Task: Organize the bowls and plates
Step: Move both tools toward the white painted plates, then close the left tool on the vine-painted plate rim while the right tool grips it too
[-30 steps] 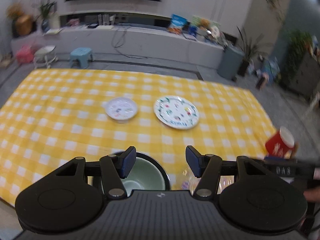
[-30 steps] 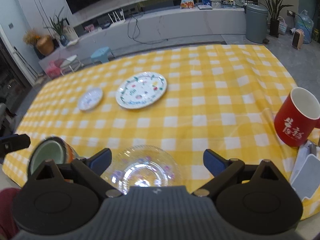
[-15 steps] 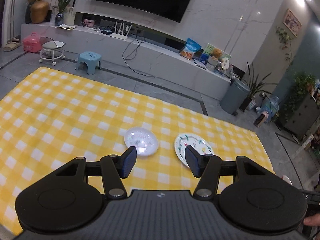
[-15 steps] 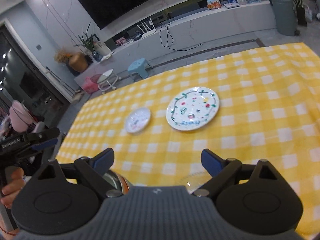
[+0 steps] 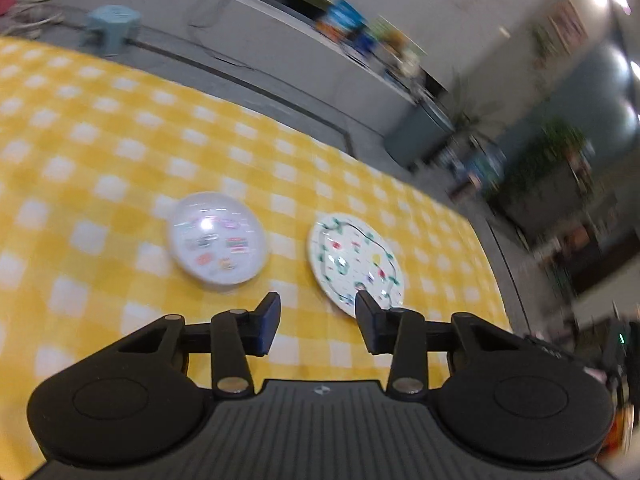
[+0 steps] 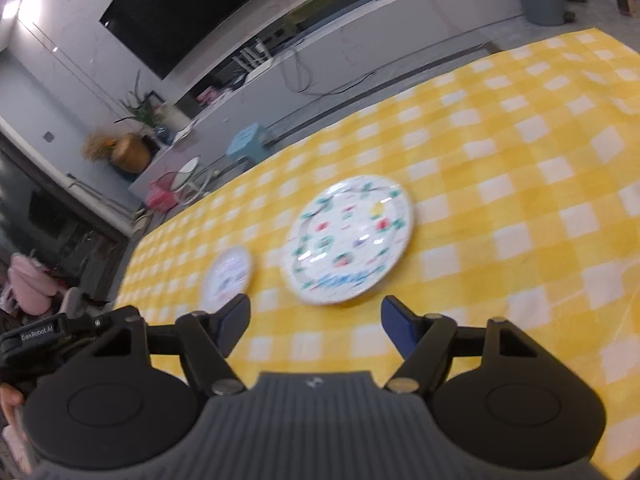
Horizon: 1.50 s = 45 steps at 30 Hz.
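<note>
Jaws of both the left gripper [image 5: 316,322] and right gripper [image 6: 316,326] have just been closing, still parted around nothing, above a yellow-checked tabletop [image 5: 100,152] where a small white plate [image 5: 217,237] lies just beside a larger floral-rimmed plate [image 5: 356,262].

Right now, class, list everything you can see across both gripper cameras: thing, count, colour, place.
small plate: 1, white with coloured pictures, on the cloth, left of the large plate
large plate: 1, white with green vine rim, mid-table
tablecloth: 1, yellow-white check, covering the table
stool: 1, light blue, floor beyond the table
television: 1, black, on the wall
bin: 1, grey, floor
left gripper: 1, black, open, empty
right gripper: 1, black, open, empty
</note>
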Tool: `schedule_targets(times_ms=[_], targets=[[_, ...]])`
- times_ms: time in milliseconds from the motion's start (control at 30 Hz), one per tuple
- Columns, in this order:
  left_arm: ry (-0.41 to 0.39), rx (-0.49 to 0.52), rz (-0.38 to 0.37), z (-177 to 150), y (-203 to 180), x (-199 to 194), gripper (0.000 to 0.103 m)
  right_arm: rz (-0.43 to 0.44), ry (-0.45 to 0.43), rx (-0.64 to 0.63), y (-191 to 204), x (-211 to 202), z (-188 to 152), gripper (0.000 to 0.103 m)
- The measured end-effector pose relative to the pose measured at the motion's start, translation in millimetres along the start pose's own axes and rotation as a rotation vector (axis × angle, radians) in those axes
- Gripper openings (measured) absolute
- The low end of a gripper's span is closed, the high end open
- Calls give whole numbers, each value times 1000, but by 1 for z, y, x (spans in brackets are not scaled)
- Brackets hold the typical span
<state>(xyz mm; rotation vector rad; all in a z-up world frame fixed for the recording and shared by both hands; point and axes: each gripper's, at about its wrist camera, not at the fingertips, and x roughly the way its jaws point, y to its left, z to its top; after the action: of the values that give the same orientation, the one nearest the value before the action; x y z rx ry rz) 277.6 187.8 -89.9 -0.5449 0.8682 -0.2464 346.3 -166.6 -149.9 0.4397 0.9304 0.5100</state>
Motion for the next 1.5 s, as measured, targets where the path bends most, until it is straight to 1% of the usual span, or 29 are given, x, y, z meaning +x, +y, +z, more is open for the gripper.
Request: schedule_targets(times_ms=[33,67,100,167,233,300,333,400,467,500,533,567,633,767,833,900,933,1000,1067,1133,1200,1233,1300,1367,1500], targets=[[38,22,-25,4,-1,9,46,2,5,-10,-7,4,2,70],[72,44,-54,8,-2,18,46,3,8,-18,-13,9,3,68],[92,61,-77,11,-1,24,46,1,5,-19,-20,14,4,66],[105,73,-110,16,1,37,44,17,0,2,-34,24,7,64],[122,58,-147,21,7,51,40,72,0,49,-50,34,12,64],[158,18,-175,31,16,65,38,114,0,106,-64,43,17,64],[163,8,-185,35,19,72,38,127,-5,130,-70,46,19,64],[157,-18,-193,43,27,83,38,143,-26,172,-81,52,22,64],[180,-71,-209,48,37,96,38,164,-19,206,-91,59,26,63],[195,-91,-207,48,42,104,38,166,-12,214,-93,63,28,62],[200,-102,-181,49,44,110,35,165,-7,218,-96,67,29,59],[197,-98,-153,49,45,113,32,172,-10,224,-98,69,30,55],[201,-70,-130,48,45,121,31,189,-19,241,-101,72,32,53],[208,-105,-173,50,48,133,31,223,-14,243,-105,80,37,52],[214,-106,-166,52,47,138,31,230,-7,228,-103,85,40,51],[216,-92,-167,52,47,141,31,225,-4,229,-104,89,42,46],[217,-93,-173,52,47,143,29,225,-3,239,-104,90,42,41],[214,-114,-195,52,51,145,28,234,2,253,-107,94,43,34],[204,-126,-205,51,55,147,25,238,13,258,-110,98,44,22],[199,-138,-220,50,59,150,22,240,20,263,-112,101,45,17],[193,-174,-237,49,64,153,20,244,26,262,-113,102,46,15],[193,-189,-241,48,67,154,14,245,30,266,-114,102,46,14],[195,-200,-245,47,70,154,6,247,35,277,-117,103,46,10],[189,-194,-246,47,69,154,5,244,39,294,-120,105,45,1],[183,-186,-239,45,67,153,5,237,23,280,-117,102,42,2]])
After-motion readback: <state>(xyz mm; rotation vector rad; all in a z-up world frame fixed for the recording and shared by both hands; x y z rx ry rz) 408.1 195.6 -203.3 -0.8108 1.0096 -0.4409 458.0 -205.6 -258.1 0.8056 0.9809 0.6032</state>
